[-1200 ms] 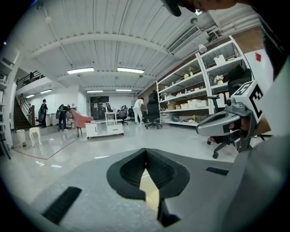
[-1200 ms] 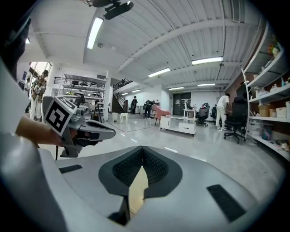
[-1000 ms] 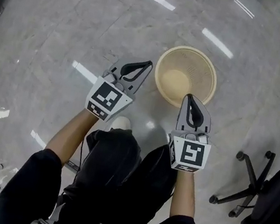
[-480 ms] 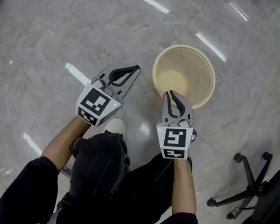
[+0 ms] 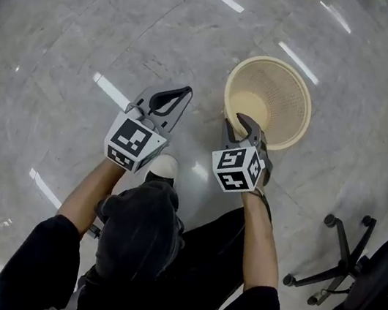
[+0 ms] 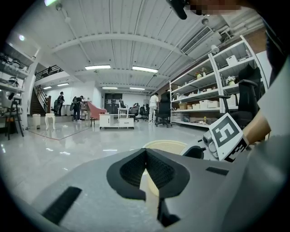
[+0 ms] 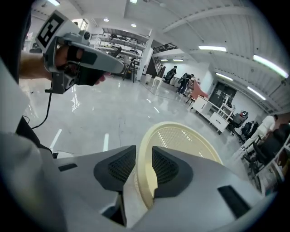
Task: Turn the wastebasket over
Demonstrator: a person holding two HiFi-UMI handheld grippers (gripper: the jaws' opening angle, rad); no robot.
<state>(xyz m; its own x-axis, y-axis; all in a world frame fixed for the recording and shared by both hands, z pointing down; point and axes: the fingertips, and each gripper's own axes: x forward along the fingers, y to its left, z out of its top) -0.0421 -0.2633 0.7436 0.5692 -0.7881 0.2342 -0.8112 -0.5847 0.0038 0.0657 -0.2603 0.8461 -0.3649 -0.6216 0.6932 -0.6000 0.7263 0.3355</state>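
the light-looking wastebasket [image 5: 282, 99] is best held by its rim (set between parted tongs of the right gripper [image 5: 235, 123]); the left gripper [image 5: 185, 92] is closed, empty.

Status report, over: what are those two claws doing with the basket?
Left gripper shut, empty, off the wastebasket. Right gripper open, jaws straddling its near rim. Wastebasket upright on the floor, not yet turned. Nothing blocking.

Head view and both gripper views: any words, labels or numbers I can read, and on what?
No readable text anywhere.
Left gripper and right gripper: only black-and-white square markers, no letters.
Wastebasket: plain, no label.
Shelf boxes in the left gripper view: too small to read.
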